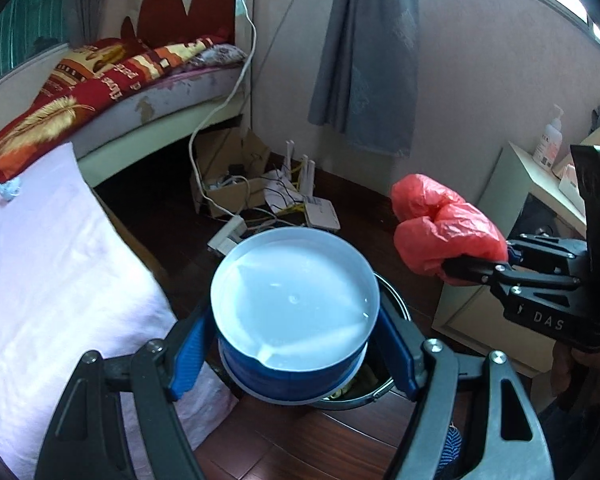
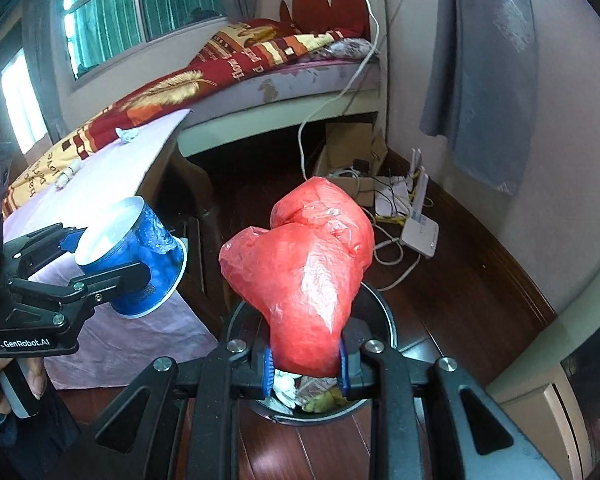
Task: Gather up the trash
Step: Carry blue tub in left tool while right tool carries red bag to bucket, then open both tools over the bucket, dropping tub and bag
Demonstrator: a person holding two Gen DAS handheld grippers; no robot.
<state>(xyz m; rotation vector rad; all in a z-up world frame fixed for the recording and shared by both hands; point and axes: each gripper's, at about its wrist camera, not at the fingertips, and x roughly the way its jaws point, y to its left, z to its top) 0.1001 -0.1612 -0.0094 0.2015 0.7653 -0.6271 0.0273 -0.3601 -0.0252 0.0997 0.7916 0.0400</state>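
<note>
My left gripper (image 1: 296, 352) is shut on a blue paper bowl with a white inside (image 1: 296, 304) and holds it over a round metal trash bin (image 1: 392, 296). The bowl also shows in the right wrist view (image 2: 136, 264), held by the left gripper (image 2: 100, 256). My right gripper (image 2: 304, 364) is shut on a crumpled red plastic bag (image 2: 308, 276), directly above the bin (image 2: 380, 312), which holds some trash. The bag also shows in the left wrist view (image 1: 440, 228), in the right gripper (image 1: 476, 256).
A low table with a pale pink cloth (image 1: 40, 260) stands left of the bin; crumpled tissues (image 2: 126, 134) lie on it. A bed (image 2: 260, 76), a cardboard box (image 1: 228, 176), a router and cables (image 2: 418, 232) sit behind. A cream cabinet (image 1: 512, 200) stands right.
</note>
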